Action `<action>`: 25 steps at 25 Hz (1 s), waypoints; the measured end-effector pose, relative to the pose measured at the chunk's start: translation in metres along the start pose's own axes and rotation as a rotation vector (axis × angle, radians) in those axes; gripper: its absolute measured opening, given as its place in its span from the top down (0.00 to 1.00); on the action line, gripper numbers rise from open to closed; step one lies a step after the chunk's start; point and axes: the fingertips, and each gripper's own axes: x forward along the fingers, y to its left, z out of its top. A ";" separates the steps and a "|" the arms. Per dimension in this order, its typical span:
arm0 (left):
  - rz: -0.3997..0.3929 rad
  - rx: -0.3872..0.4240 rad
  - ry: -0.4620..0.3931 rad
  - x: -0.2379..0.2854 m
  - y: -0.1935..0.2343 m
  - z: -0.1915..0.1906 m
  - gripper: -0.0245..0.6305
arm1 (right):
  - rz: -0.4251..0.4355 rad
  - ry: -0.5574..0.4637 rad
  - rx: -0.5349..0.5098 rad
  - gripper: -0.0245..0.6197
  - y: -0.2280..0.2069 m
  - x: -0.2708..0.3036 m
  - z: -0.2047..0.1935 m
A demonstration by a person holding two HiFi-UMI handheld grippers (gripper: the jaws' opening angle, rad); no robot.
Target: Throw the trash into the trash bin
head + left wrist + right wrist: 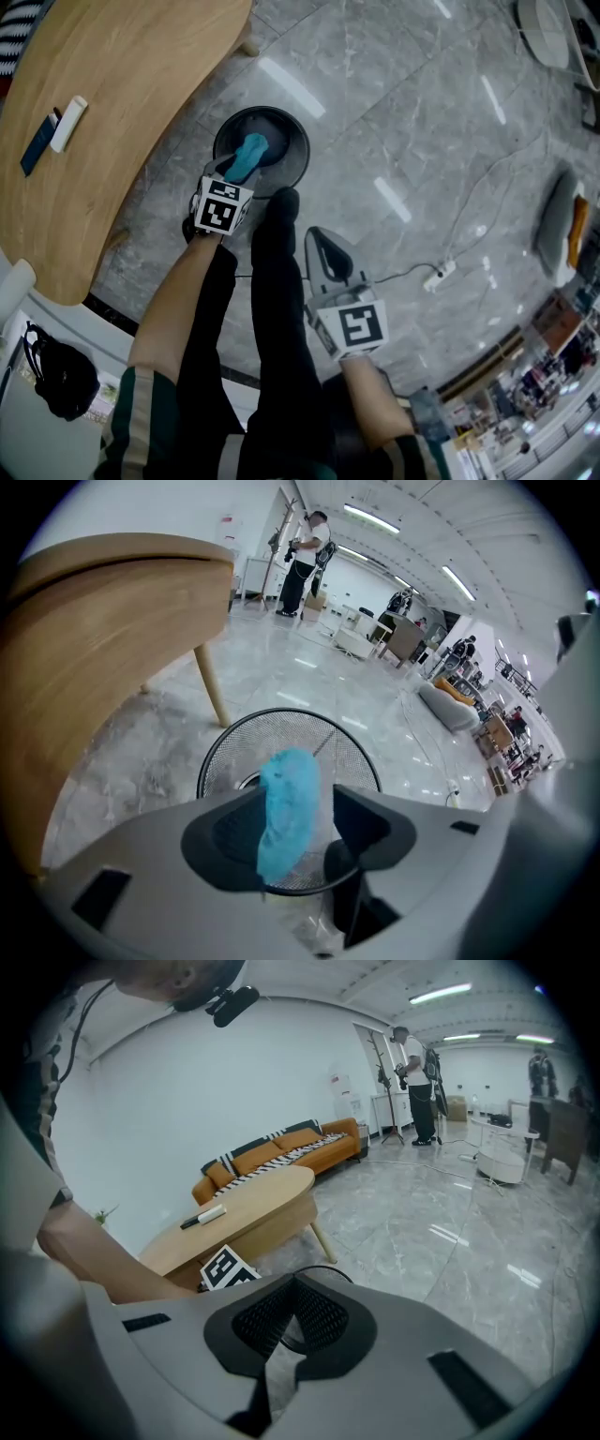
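Note:
A black wire-mesh trash bin (298, 155) stands on the grey marble floor beside the wooden table. My left gripper (242, 172) hangs just above the bin's near rim (225, 744). A crumpled blue piece of trash (249, 156) sits between its jaws, over the bin's mouth. In the left gripper view the blue trash (286, 808) rests against the left pad with a gap to the right pad, so the left gripper (302, 806) is open. My right gripper (322, 246) is lower right of the bin, shut and empty, its pads (309, 1321) meeting at the tip.
A curved wooden table (122, 84) at the left carries a white bar (68, 124) and a dark one (39, 142). The person's black-clad legs (277, 309) stand between the grippers. A power strip (439, 275) with cable lies on the floor at the right. An orange sofa (281, 1152) is against the far wall.

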 end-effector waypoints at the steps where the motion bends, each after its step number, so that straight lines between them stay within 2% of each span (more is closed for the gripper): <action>1: -0.006 -0.005 -0.005 -0.001 0.000 0.001 0.64 | -0.001 0.011 -0.003 0.96 0.001 0.000 0.000; 5: -0.010 -0.007 -0.011 -0.006 0.000 0.000 0.62 | 0.016 -0.023 -0.001 0.96 0.010 0.004 0.008; 8: 0.007 -0.002 -0.040 -0.017 0.002 0.002 0.62 | 0.013 0.017 -0.017 0.96 0.014 0.004 0.007; 12: 0.029 -0.035 -0.130 -0.049 0.010 0.016 0.62 | 0.022 0.002 -0.025 0.96 0.025 0.006 0.017; 16: 0.036 -0.024 -0.213 -0.095 0.019 0.035 0.63 | 0.047 0.002 -0.037 0.96 0.044 0.009 0.030; 17: 0.047 -0.011 -0.232 -0.108 0.022 0.040 0.64 | 0.055 -0.004 -0.046 0.96 0.049 0.010 0.036; 20: 0.105 0.027 -0.291 -0.149 0.039 0.050 0.79 | 0.089 -0.041 -0.067 0.96 0.068 0.016 0.052; 23: 0.193 0.055 -0.333 -0.194 0.059 0.057 0.96 | 0.116 -0.034 -0.088 0.96 0.088 0.022 0.067; 25: 0.241 0.062 -0.357 -0.224 0.072 0.059 0.96 | 0.139 -0.034 -0.109 0.96 0.104 0.026 0.075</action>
